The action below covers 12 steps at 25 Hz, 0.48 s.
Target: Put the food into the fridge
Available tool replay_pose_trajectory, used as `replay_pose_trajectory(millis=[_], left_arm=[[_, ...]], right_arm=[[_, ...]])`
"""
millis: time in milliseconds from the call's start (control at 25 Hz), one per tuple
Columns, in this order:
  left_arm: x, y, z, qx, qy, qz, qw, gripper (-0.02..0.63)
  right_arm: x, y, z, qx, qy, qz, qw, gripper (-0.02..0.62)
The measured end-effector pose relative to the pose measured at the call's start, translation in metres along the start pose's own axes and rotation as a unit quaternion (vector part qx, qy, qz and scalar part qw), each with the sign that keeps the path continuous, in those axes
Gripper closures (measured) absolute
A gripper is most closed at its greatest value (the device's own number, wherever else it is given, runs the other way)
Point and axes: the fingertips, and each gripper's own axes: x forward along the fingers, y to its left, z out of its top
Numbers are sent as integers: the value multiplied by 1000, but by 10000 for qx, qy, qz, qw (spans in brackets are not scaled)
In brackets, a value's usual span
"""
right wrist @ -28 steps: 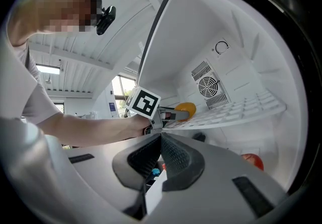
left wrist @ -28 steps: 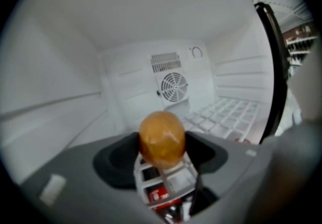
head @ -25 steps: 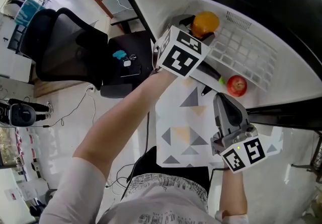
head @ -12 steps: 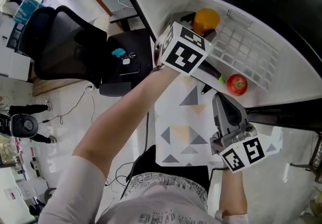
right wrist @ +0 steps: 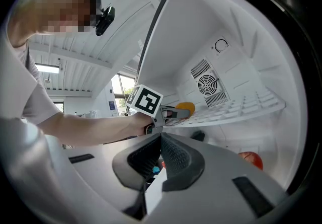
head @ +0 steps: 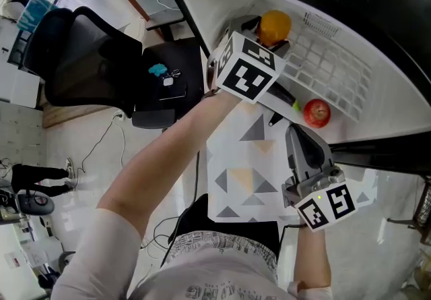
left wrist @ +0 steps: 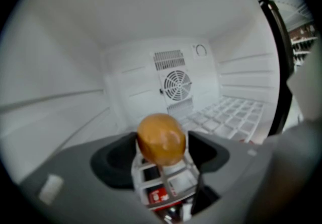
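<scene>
The left gripper reaches into the fridge, and its jaws have just been opening. They stand wide, with the orange between them and a dark gap on each side of it, so the pads do not press it. The orange's underside is lost behind the gripper's body. Only a bit of white lattice shows just below it, and what that belongs to is hard to tell. The right gripper view puts the orange at the front left end of the shelf, apparently resting there, though the contact itself cannot be made out. On the back wall behind it is the fan.

The right gripper hangs in front of the fridge opening, jaws closed together with nothing between them. Its own body cuts off the lower part of the apple, which lies inside the fridge below the shelf, well apart from the orange.

In the head view the left gripper's cube covers most of that gripper, leaving only the jaw ends beside the orange. Beneath both arms lies a patterned sheet, its near edge hidden by the person's shirt. A chair stands off to the left
</scene>
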Motion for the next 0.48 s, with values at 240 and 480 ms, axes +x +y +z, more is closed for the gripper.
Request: replay_pose_trajectory(millis=[240,480], left_arm=[[-4,0,1,-11,-44,-18,10000,275],[-12,1,5,-31,-112,-26,9999,275]], right_arm=[[1,4,-1,-5,11,14,10000,594],[1,9,1,-17,26,-2,10000,594]])
